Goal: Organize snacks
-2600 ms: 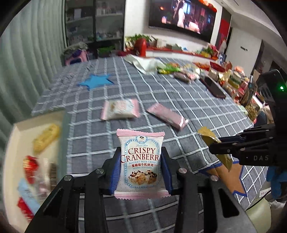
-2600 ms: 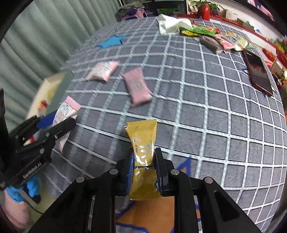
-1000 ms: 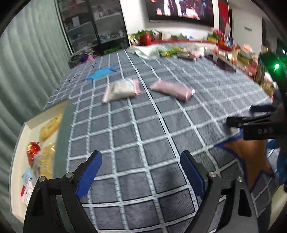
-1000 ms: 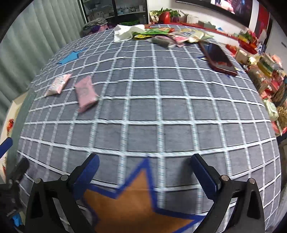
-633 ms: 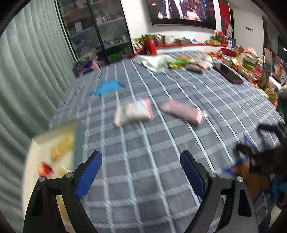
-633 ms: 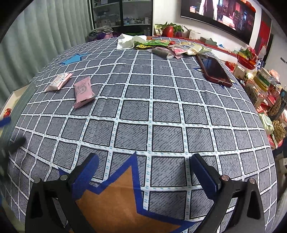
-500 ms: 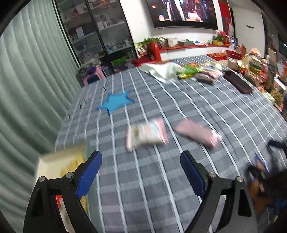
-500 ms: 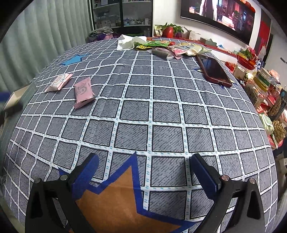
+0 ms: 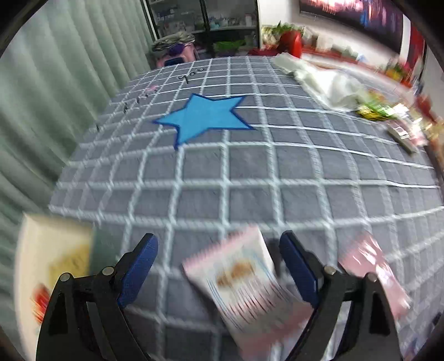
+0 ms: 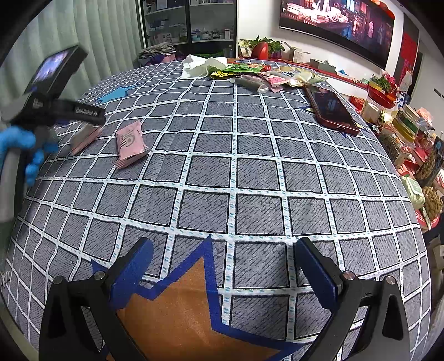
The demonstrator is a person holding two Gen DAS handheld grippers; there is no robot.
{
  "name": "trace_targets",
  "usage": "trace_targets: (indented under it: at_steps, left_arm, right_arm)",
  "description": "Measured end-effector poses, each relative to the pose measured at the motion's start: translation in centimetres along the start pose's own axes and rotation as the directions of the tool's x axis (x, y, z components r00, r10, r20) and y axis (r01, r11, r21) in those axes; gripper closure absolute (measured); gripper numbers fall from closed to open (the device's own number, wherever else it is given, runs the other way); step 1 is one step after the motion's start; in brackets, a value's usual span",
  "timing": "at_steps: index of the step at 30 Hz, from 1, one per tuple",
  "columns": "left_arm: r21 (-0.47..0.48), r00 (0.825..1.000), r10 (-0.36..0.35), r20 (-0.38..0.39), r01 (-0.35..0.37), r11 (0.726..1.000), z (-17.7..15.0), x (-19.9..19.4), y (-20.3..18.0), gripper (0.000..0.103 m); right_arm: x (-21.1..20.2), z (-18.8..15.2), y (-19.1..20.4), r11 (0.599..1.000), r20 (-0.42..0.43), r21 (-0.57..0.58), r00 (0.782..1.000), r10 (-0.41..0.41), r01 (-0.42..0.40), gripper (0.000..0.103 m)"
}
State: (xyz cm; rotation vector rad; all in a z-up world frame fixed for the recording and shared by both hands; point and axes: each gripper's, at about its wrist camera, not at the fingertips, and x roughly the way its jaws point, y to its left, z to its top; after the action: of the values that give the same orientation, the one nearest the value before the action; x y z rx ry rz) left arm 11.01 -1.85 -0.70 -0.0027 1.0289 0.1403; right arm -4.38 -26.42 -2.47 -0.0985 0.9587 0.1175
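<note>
Both grippers have let their packets go; left gripper point(image 9: 219, 266) now straddles the white-and-pink packet point(image 9: 244, 280).

Bare checked tabletop point(image 10: 249, 177) lies between the right gripper point(image 10: 222, 266) and the far snack pile point(image 10: 263, 75); a phone point(image 10: 330, 111) lies to the right. Left gripper point(image 9: 219, 266): white-and-pink packet point(image 9: 244, 283) between its spread jaws, pink packet point(image 9: 371, 269) just right, box point(image 9: 52, 258) at left.

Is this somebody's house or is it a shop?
Probably a living room at home, though I can't be sure. A big TV hangs on the wall, a checked tablecloth covers the table, and a phone lies near a heap of snack packets. The glass shelves look shop-like.
</note>
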Motion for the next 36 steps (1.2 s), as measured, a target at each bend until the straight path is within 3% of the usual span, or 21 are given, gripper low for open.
trace_targets:
  at_steps: [2, 5, 8, 10, 12, 15, 18, 20, 22, 23, 25, 29, 33, 35, 36]
  left_arm:
    - [0.017, 0.996, -0.09, 0.0, 0.09, 0.996, -2.6, -1.0, -0.4, 0.011]
    - [0.125, 0.985, -0.171, -0.012, 0.171, 0.977, -6.4, -3.2, -2.1, 0.011]
    - [0.147, 0.986, -0.165, 0.026, 0.159, 0.976, -7.1, -4.9, -2.7, 0.01]
    - [0.117, 0.988, -0.129, 0.086, 0.118, 0.986, -6.0, -5.8, -2.3, 0.009]
    - [0.053, 0.992, -0.092, 0.087, 0.087, 0.995, -4.3, -5.3, -1.6, 0.008]
    - [-0.066, 0.997, -0.079, -0.007, 0.079, 0.995, -2.8, -2.8, -0.3, 0.008]
    - [-0.156, 0.989, -0.077, -0.128, 0.057, 0.986, -2.6, 0.4, 0.6, 0.008]
    - [-0.14, 0.994, -0.023, -0.109, 0.008, 0.99, -2.5, 0.6, 0.2, 0.01]
    - [-0.125, 0.995, -0.033, -0.09, 0.022, 0.992, -2.9, 0.4, -0.3, 0.017]
    - [-0.094, 0.996, -0.044, -0.073, 0.037, 0.995, -3.3, 0.1, -0.8, 0.023]
    - [-0.003, 0.996, -0.079, -0.046, 0.079, 0.997, -3.7, -0.8, -2.1, 0.046]
    - [0.122, 0.991, -0.135, -0.011, 0.135, 0.983, -7.4, -3.0, -3.8, 0.047]
    - [0.148, 0.986, -0.154, 0.063, 0.143, 0.979, -12.5, -5.9, -3.2, 0.046]
    - [0.147, 0.982, -0.144, 0.12, 0.126, 0.981, -13.4, -7.0, -2.7, 0.04]
    - [0.145, 0.982, -0.138, 0.129, 0.119, 0.982, -13.7, -7.0, -2.7, 0.032]
  right_arm:
    - [0.0, 0.1, 0.0, 1.0, -0.001, -0.001, 1.0, 0.005, -0.005, 0.0]
    - [0.0, 0.1, 0.0, 1.0, -0.001, -0.001, 1.0, 0.006, -0.006, 0.0]
    - [0.0, 0.1, 0.0, 1.0, 0.0, -0.001, 1.0, 0.004, -0.004, 0.0]
    - [0.0, 0.0, 0.0, 1.0, 0.0, -0.001, 1.0, 0.005, -0.005, 0.0]
    - [0.0, 0.1, 0.0, 1.0, 0.0, -0.001, 1.0, 0.005, -0.005, 0.0]
    - [0.0, 0.1, 0.0, 1.0, 0.0, -0.001, 1.0, 0.006, -0.006, 0.0]
    - [0.0, 0.0, 0.0, 1.0, 0.0, -0.001, 1.0, 0.005, -0.005, 0.0]
    - [0.0, 0.1, 0.0, 1.0, 0.001, 0.0, 1.0, 0.005, -0.005, 0.0]
    - [0.0, 0.0, 0.0, 1.0, 0.0, 0.0, 1.0, 0.005, -0.005, 0.0]
    - [0.0, 0.1, 0.0, 1.0, 0.001, 0.0, 1.0, 0.006, -0.006, 0.0]
    - [0.0, 0.0, 0.0, 1.0, 0.001, 0.0, 1.0, 0.005, -0.005, 0.0]
    - [-0.1, 0.1, 0.0, 1.0, 0.001, 0.001, 1.0, 0.005, -0.005, 0.0]
    - [-0.1, 0.1, 0.0, 1.0, 0.001, 0.0, 1.0, 0.005, -0.005, 0.0]
    - [-0.1, 0.1, 0.0, 1.0, 0.001, 0.0, 1.0, 0.005, -0.005, 0.0]
    - [0.0, 0.0, 0.0, 1.0, 0.001, 0.001, 1.0, 0.005, -0.005, 0.0]
